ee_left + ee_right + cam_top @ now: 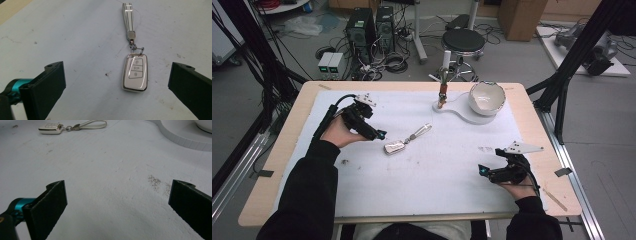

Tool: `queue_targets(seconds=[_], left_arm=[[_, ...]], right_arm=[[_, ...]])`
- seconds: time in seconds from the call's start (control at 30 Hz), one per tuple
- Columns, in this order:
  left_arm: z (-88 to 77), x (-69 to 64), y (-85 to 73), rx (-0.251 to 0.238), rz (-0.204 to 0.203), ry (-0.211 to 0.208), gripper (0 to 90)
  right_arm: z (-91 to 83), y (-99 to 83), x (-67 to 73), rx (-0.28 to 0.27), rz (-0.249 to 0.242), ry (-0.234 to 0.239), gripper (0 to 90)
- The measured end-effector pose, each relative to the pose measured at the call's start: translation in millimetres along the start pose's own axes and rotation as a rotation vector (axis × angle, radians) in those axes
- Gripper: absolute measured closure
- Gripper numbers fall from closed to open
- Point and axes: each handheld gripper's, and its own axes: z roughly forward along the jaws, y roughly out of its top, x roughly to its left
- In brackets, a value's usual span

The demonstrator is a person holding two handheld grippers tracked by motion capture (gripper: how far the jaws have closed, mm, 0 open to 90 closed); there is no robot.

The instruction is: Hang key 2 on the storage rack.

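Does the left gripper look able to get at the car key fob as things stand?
Probably yes. The left gripper is open and sits right beside the key fob, which lies flat on the white mat between its jaws' line, with nothing in between.

Lab or research workshop, not a home. Bare grey concrete floor [522, 55]. Two computer towers [371, 27] standing on it amid loose tangled cables [384, 65]. Small power supply boxes [330, 62] beside them. Black metal frame struts [582, 45] flank the table [287, 150]. Cardboard boxes [522, 15] and a round stool [463, 41] behind.
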Motion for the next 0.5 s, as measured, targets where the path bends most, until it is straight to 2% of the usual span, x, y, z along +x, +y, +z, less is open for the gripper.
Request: queue_targets(seconds=[0.3,0.5], left_arm=[[18.2,0.3,15.0,0.024,0.019,-0.025,1.7],[35.4,2.3,24.0,0.072,0.019,-0.062,2.7]], right_arm=[[0.8,0.8,0.6,0.002,0.003,0.002,0.9],[1.6,0.7,0.1,0.004,0.002,0.004,0.9]])
